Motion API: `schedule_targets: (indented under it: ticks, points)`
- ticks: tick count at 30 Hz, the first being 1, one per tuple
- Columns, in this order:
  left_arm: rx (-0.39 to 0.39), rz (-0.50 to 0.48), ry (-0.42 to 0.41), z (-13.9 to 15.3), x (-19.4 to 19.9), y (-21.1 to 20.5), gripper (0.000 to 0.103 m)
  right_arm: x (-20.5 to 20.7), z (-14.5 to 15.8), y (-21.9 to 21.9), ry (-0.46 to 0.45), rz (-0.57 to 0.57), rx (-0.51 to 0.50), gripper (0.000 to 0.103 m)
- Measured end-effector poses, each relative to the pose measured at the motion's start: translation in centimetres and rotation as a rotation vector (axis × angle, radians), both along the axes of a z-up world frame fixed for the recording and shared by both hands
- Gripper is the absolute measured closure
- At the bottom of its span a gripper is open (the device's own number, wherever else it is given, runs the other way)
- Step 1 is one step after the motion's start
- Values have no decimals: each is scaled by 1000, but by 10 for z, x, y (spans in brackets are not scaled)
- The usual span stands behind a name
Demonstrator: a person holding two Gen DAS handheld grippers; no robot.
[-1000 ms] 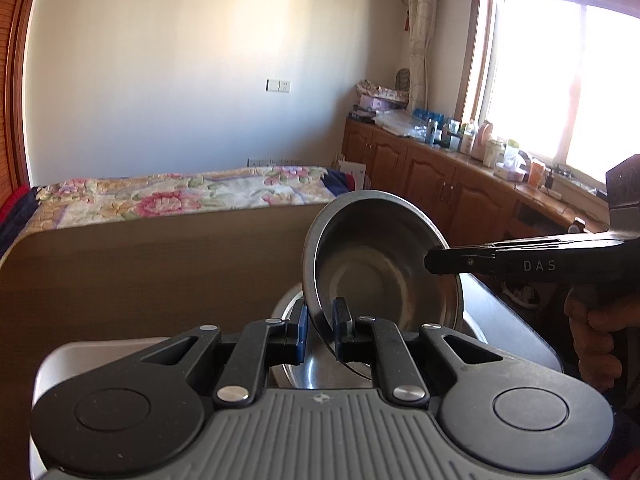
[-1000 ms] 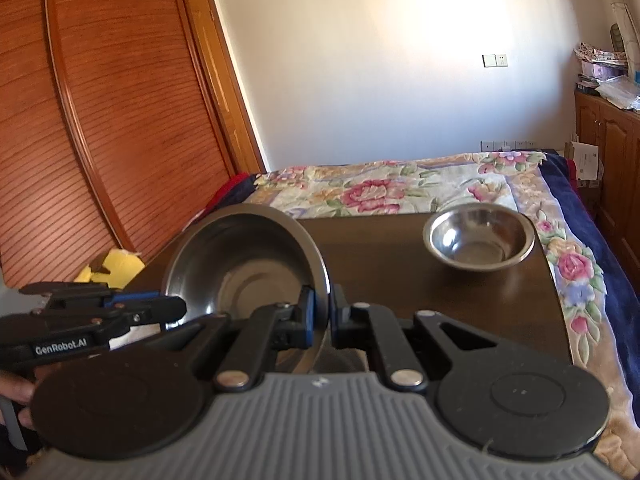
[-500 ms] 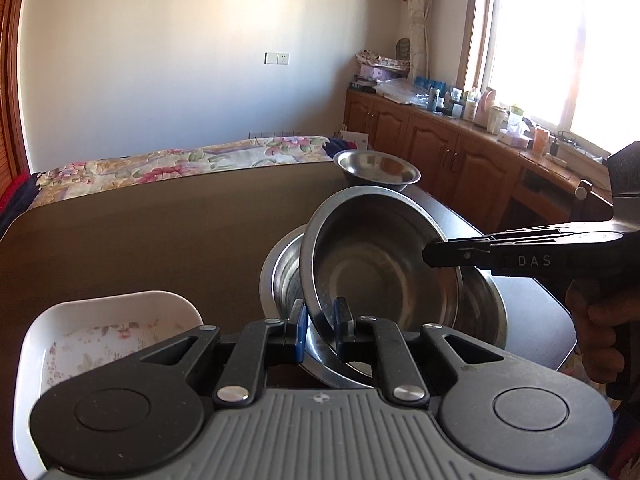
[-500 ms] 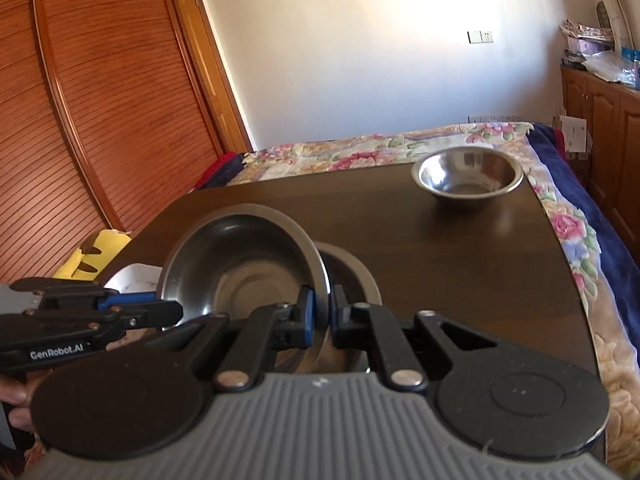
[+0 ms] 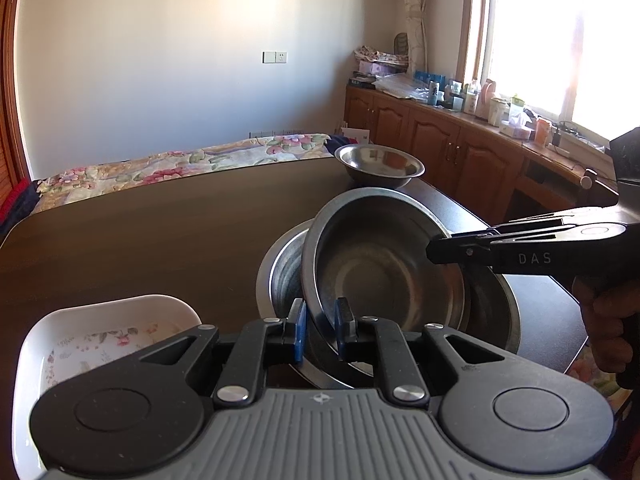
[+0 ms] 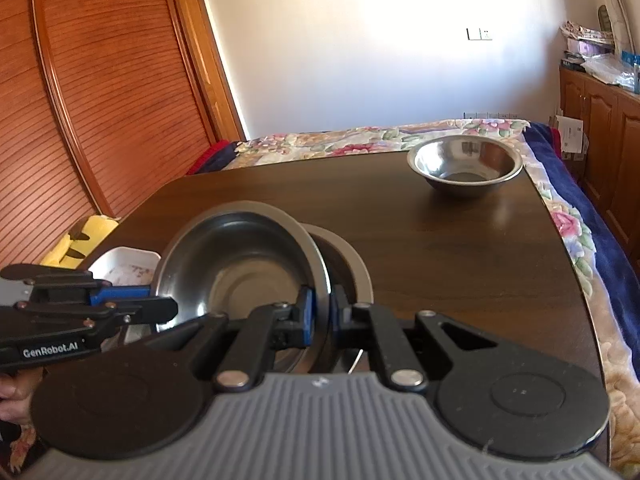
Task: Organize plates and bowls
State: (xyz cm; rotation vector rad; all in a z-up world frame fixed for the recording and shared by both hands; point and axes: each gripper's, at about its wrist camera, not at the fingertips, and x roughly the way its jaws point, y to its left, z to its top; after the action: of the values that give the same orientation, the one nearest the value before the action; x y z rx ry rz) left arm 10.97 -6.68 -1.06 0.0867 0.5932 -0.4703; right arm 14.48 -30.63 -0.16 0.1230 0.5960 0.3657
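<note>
Both grippers were clamped on the same steel bowl (image 5: 384, 264): left gripper (image 5: 320, 330) had its jaws closed on the near rim, right gripper (image 6: 322, 312) had its jaws closed on the opposite rim. The bowl sat tilted, partly inside a larger steel bowl (image 5: 492, 312) on the dark desk (image 5: 140, 232); bottom contact unclear. A small steel bowl (image 6: 466, 166) stood alone at the far desk edge, well apart. A white floral dish (image 5: 100, 336) lay just beside the left gripper. A flowered bed (image 6: 360, 142) was behind the desk.
</note>
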Motion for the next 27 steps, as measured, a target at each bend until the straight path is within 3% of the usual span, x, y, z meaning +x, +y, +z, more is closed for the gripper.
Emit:
schedule_targets:
  ticks: [17, 27]
  points:
    - [-90, 75, -77, 18, -16, 22, 86, 4, 5, 20, -31, 11, -171, 92]
    - [-100, 98, -96, 18, -22, 26, 43, 6, 7, 32, -49, 5, -238, 91]
